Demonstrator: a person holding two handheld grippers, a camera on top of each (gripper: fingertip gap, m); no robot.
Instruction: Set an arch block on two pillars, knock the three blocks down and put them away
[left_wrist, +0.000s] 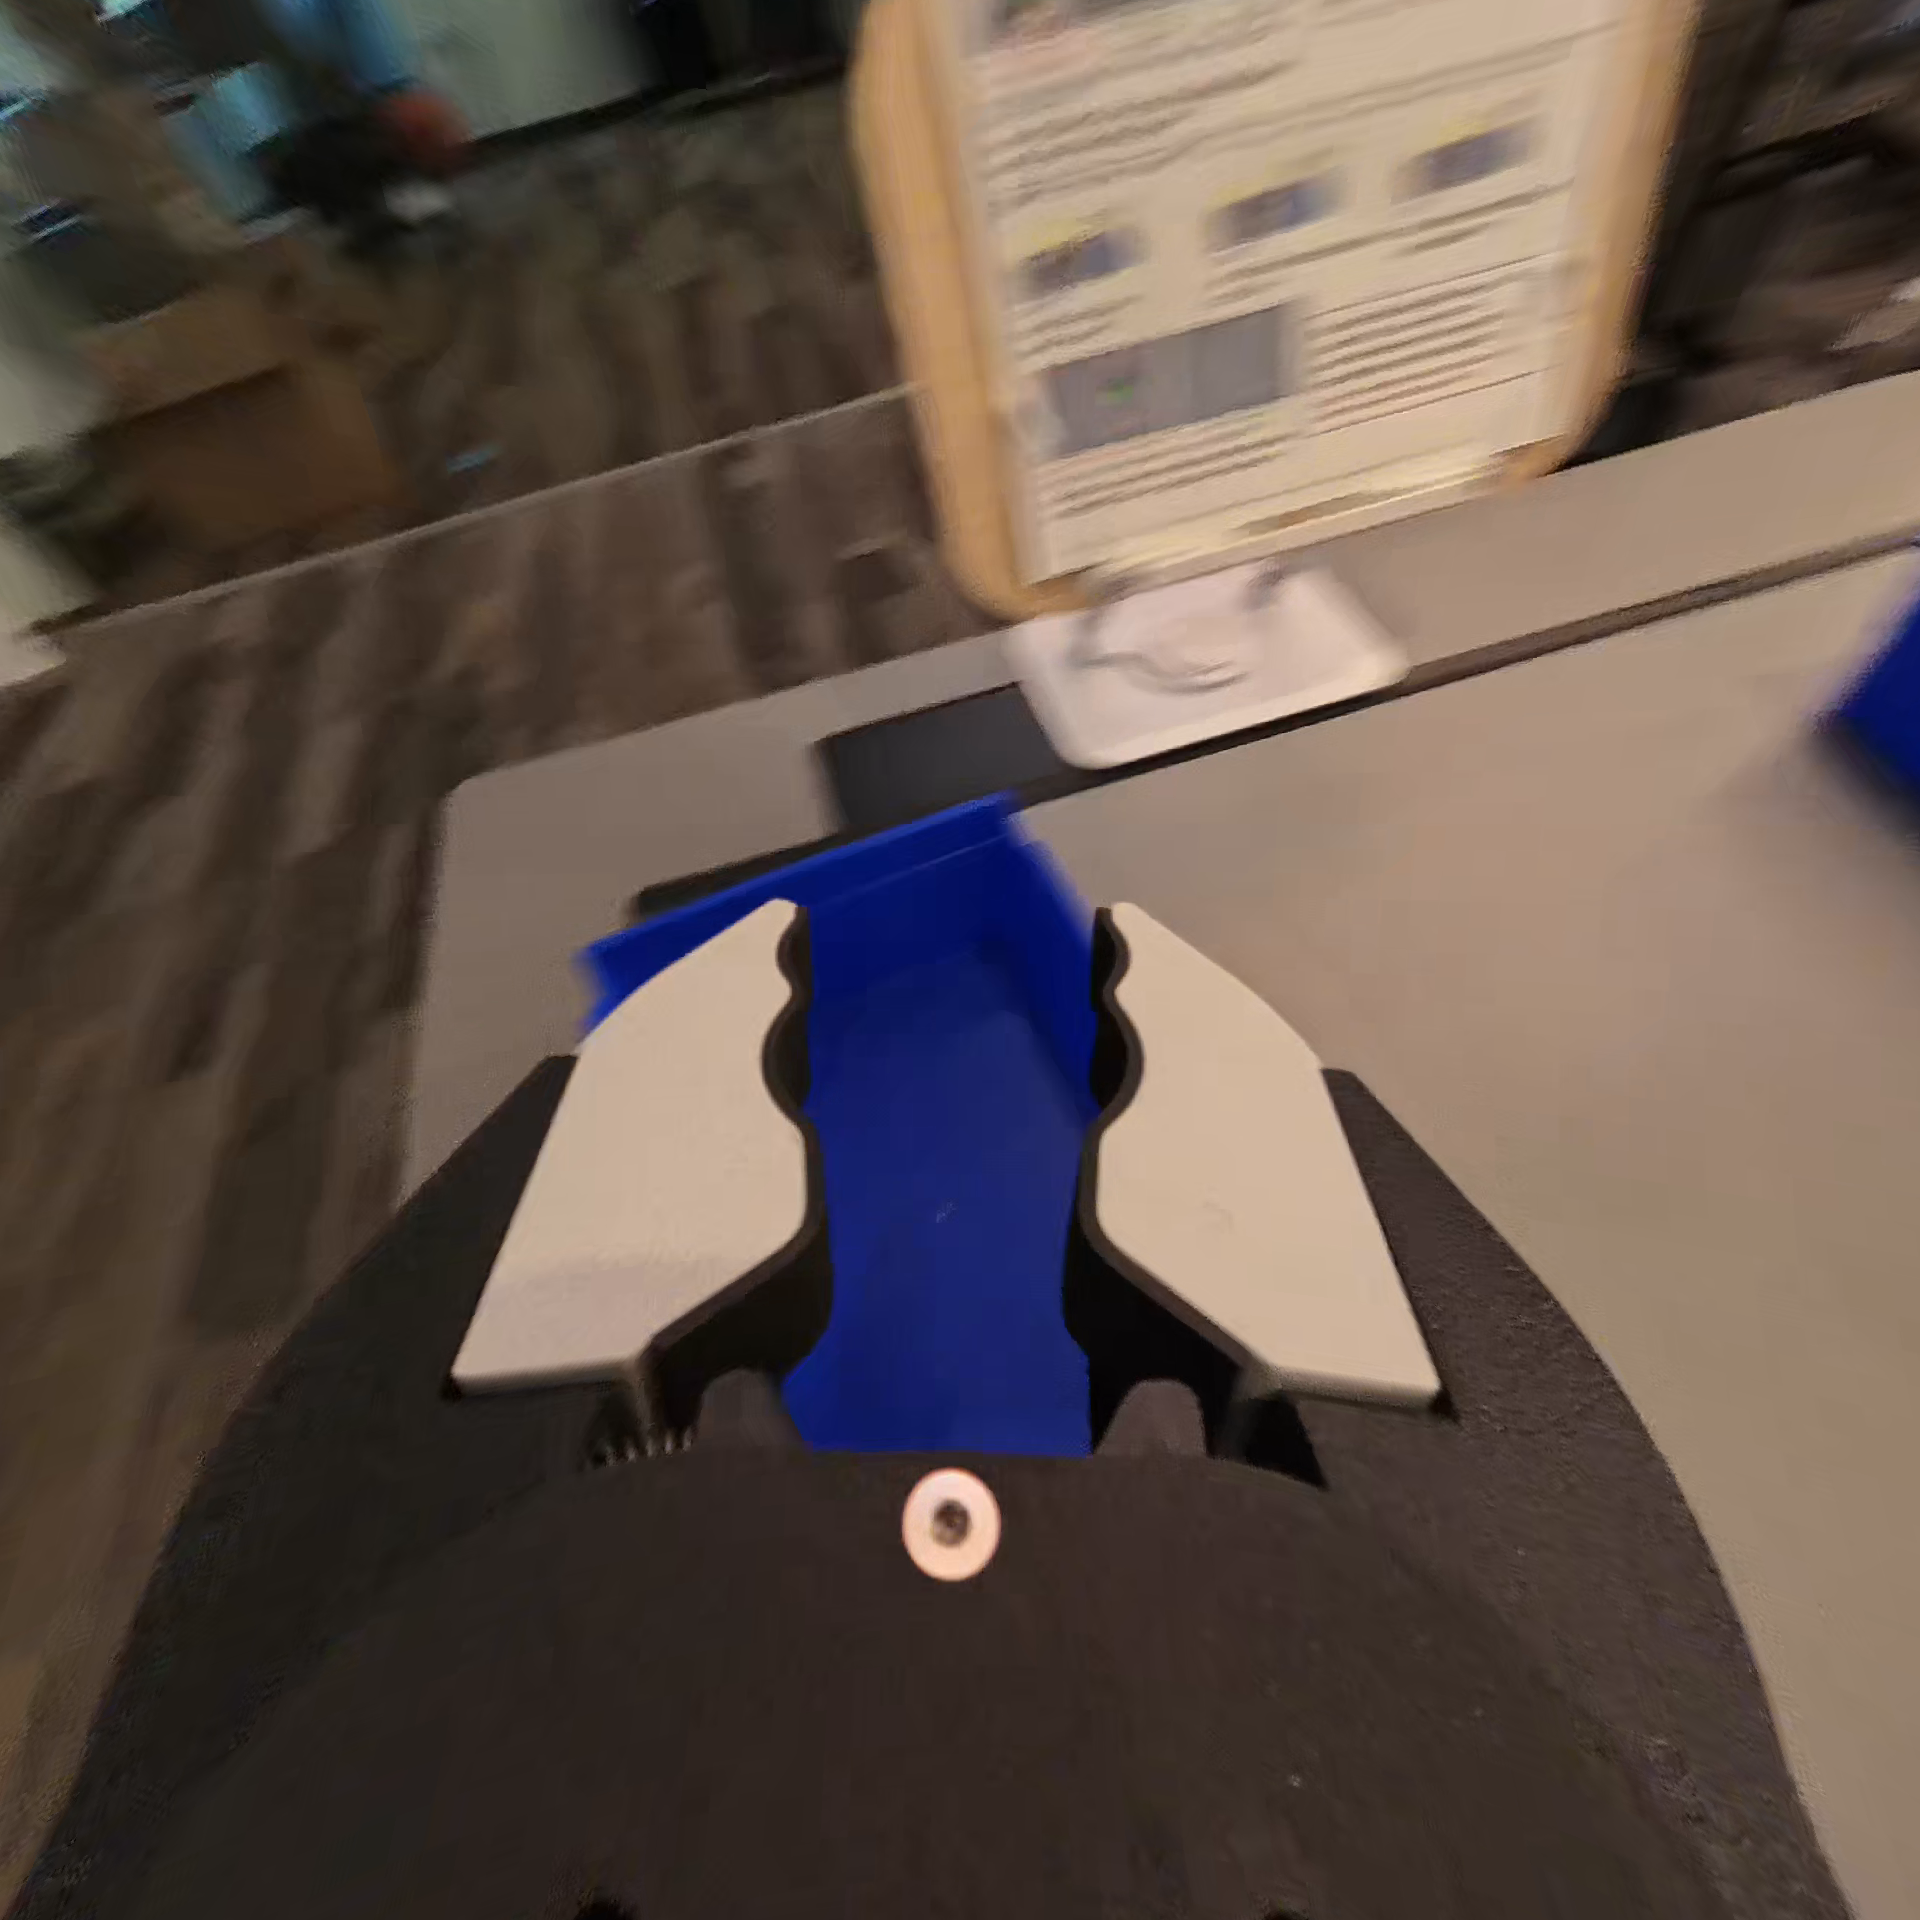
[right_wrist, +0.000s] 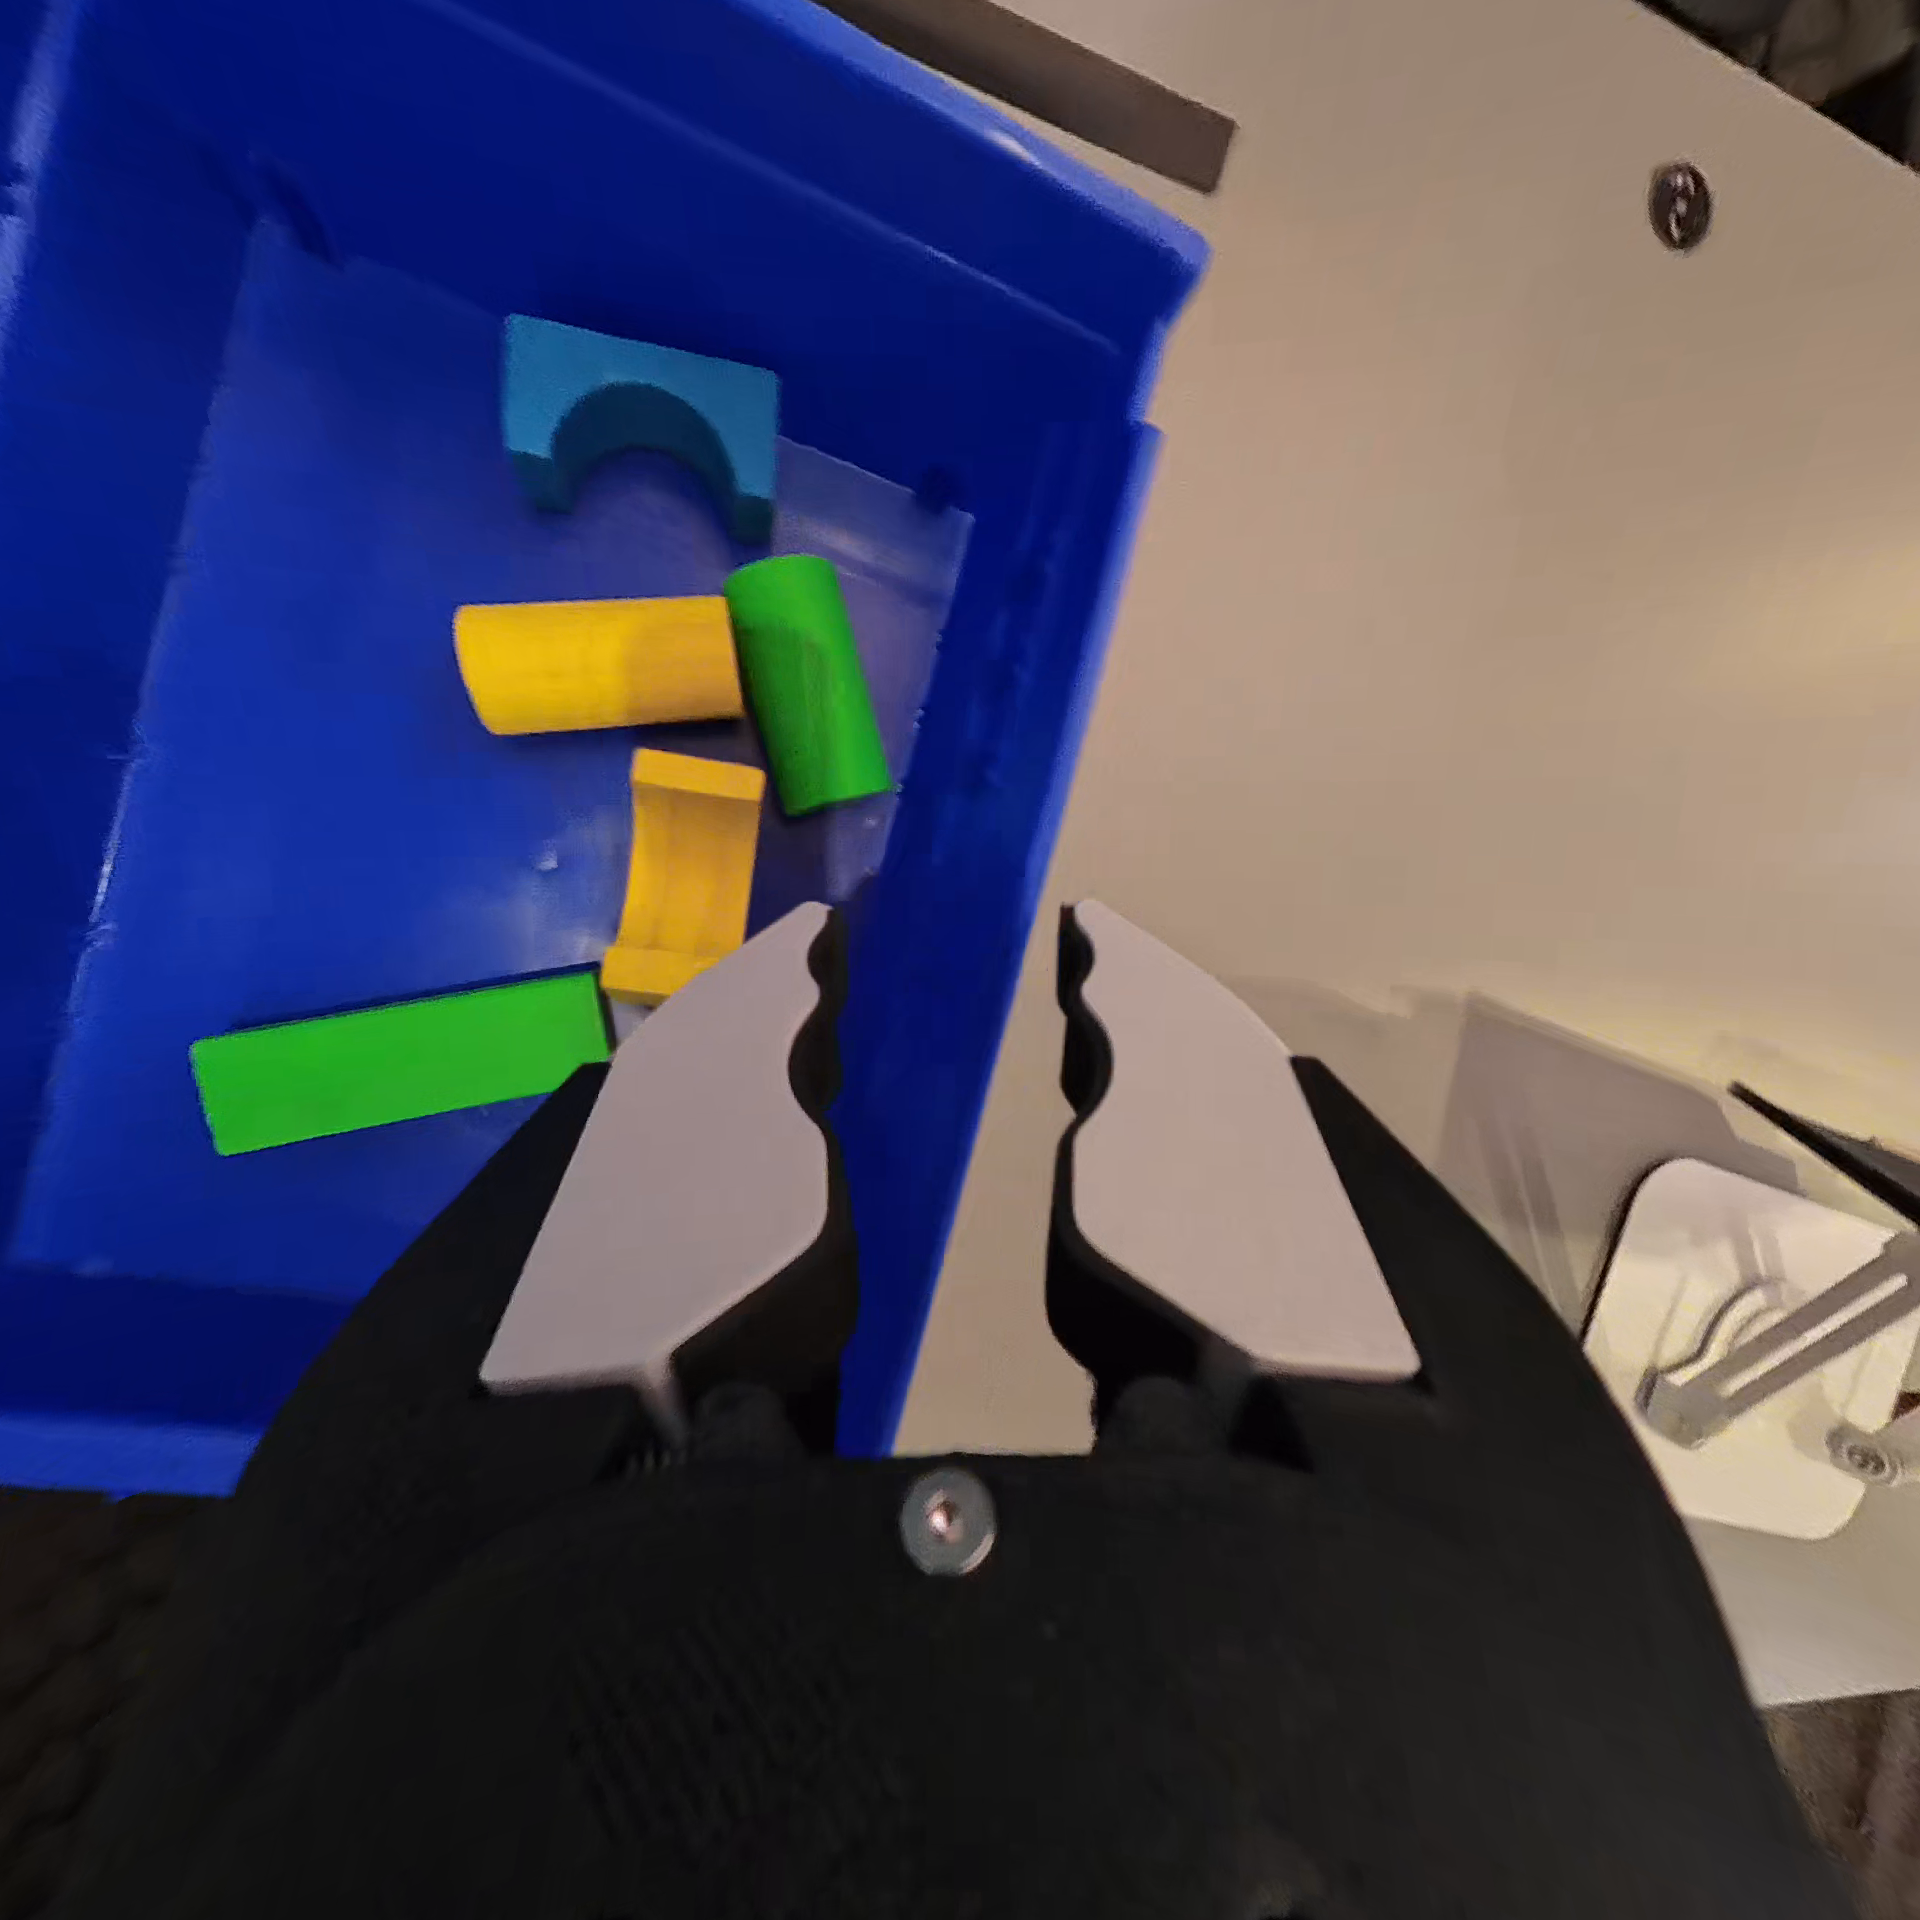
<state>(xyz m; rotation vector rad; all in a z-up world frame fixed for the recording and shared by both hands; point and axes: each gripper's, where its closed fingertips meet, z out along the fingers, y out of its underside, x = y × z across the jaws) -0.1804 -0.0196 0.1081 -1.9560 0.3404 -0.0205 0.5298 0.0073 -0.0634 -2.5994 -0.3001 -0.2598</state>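
In the right wrist view a blue bin (right_wrist: 1049, 665) holds several blocks lying flat: a blue arch (right_wrist: 634, 405), a yellow cylinder (right_wrist: 597, 665), a green cylinder (right_wrist: 810, 686), a yellow arch (right_wrist: 686, 873) and a green bar (right_wrist: 395, 1060). My right gripper (right_wrist: 948, 914) is open and empty, hovering over the bin's right wall, one finger over the inside, the other over the table. In the blurred left wrist view my left gripper (left_wrist: 951, 914) is open and empty above a blue bin (left_wrist: 935, 1143) whose visible floor shows no blocks.
A grey table (left_wrist: 1455, 987) carries both bins. A wood-framed sheet on a white base (left_wrist: 1216, 665) stands at the back, also showing in the right wrist view (right_wrist: 1745, 1382). The other bin's corner (left_wrist: 1870, 686) shows at the right. Dark floor (left_wrist: 260, 935) lies beyond the table's left edge. Left tips to right tips: about 75 cm.
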